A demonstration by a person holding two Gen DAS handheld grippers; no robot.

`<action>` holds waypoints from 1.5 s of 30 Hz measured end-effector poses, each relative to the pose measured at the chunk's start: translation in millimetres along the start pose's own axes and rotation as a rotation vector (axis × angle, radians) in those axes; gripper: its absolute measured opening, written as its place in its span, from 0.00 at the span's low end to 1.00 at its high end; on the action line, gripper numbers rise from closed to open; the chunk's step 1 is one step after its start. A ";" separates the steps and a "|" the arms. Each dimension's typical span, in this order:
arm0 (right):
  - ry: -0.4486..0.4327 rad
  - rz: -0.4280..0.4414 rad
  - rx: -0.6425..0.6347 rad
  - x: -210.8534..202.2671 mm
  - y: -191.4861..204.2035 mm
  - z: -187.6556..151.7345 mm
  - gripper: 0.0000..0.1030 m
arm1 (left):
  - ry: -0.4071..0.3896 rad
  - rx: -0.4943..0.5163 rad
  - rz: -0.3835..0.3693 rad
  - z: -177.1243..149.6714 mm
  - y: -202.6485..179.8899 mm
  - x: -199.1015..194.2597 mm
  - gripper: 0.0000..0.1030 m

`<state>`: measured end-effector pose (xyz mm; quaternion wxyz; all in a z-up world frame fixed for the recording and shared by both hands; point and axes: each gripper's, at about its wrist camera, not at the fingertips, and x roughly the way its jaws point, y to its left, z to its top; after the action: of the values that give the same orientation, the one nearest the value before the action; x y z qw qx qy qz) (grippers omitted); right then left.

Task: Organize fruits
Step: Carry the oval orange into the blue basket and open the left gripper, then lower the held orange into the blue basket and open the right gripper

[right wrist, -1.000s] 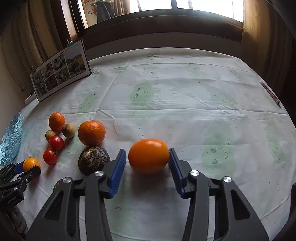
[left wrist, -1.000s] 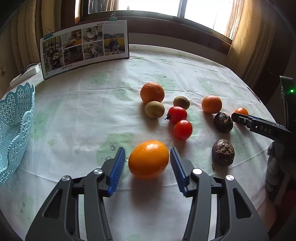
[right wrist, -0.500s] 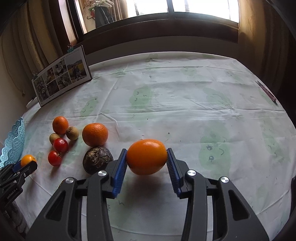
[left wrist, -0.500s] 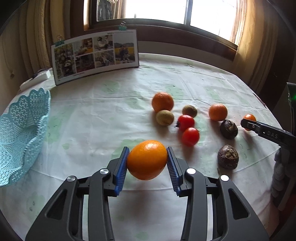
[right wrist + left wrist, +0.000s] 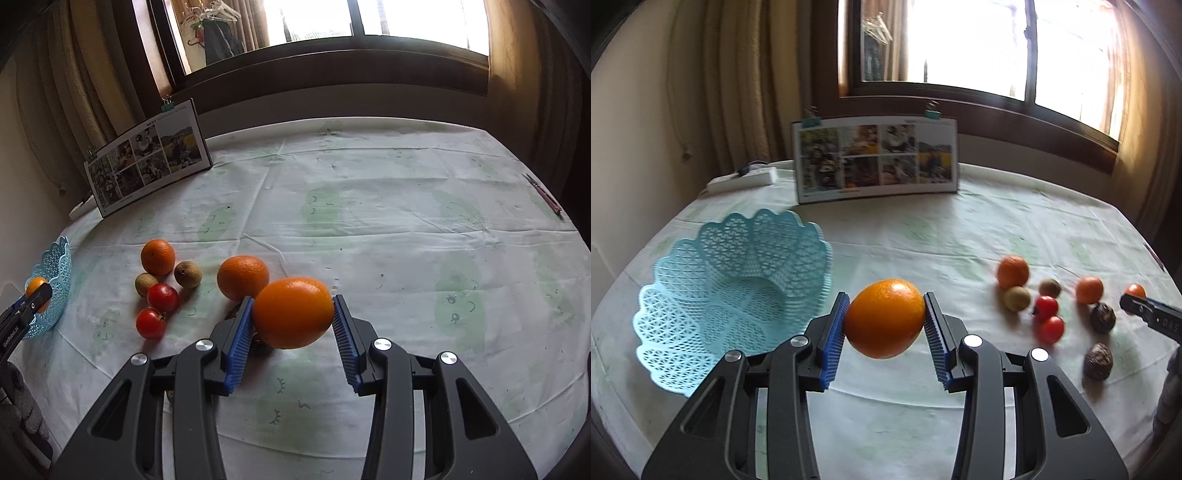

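Observation:
My left gripper [image 5: 885, 314] is shut on a large orange [image 5: 884, 317], held off the table just right of the light blue lattice basket [image 5: 731, 295]. In the right wrist view my right gripper [image 5: 293, 314] is shut on a second large orange [image 5: 293, 313], lifted above the cloth. Behind it lie another orange [image 5: 242, 277], a smaller orange [image 5: 158, 256], two red tomatoes [image 5: 162, 297] and two brown kiwis [image 5: 188, 274]. Two dark wrinkled fruits [image 5: 1102, 317] show only in the left wrist view. At the far left of the right wrist view, the basket [image 5: 55, 288] sits behind the left gripper's tip.
A photo board [image 5: 875, 158] stands at the back of the round table, with a white power strip [image 5: 742, 179] to its left. The green-patterned tablecloth [image 5: 406, 221] stretches to the right. A pen-like item [image 5: 543, 194] lies near the right edge.
Both grippers closed on their oranges and lifted them off the table. The left one swung left, bringing the basket fully into its view.

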<state>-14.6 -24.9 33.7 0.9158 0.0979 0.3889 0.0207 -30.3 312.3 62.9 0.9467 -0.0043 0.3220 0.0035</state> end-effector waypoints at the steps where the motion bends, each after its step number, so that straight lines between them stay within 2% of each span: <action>1: 0.000 0.003 -0.002 0.2 2.8 0.3 0.41 | -0.005 -0.012 0.010 1.1 5.6 -0.8 0.41; 5: -0.011 0.023 -0.007 -2.1 15.8 3.2 0.41 | -0.038 -0.066 0.065 5.1 32.3 -3.4 0.41; 13: -0.026 0.092 -0.069 -3.2 64.8 11.4 0.41 | -0.088 -0.140 0.236 5.4 79.6 1.8 0.41; 19: -0.021 0.161 -0.139 1.0 115.1 14.5 0.41 | -0.099 -0.190 0.289 -1.3 101.3 2.7 0.42; 20: -0.021 0.176 -0.153 1.5 124.7 15.3 0.41 | -0.117 -0.203 0.301 -2.0 104.4 0.1 0.51; 21: -0.021 0.190 -0.167 2.5 134.4 16.1 0.42 | -0.134 -0.212 0.315 -2.2 106.3 -3.8 0.69; 23: -0.022 0.222 -0.197 3.5 154.9 17.0 0.41 | -0.198 -0.235 0.353 -3.2 109.1 -15.9 0.88; 26: -0.024 0.278 -0.237 4.9 186.3 18.6 0.41 | -0.289 -0.259 0.418 -5.9 110.4 -30.9 0.95; 30: -0.024 0.349 -0.292 7.2 225.3 19.0 0.41 | -0.334 -0.270 0.493 -10.9 111.2 -38.4 0.97; 37: 0.002 0.425 -0.366 23.1 282.4 14.6 0.41 | -0.353 -0.311 0.522 -13.6 118.4 -45.8 0.97; 45: 0.050 0.475 -0.405 40.0 319.9 11.1 0.42 | -0.398 -0.397 0.542 -18.0 131.5 -55.9 0.97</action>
<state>33.4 291.3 75.5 0.8763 0.0009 0.3656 0.3136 -86.8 443.4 82.0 0.9363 -0.1013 0.1147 0.3162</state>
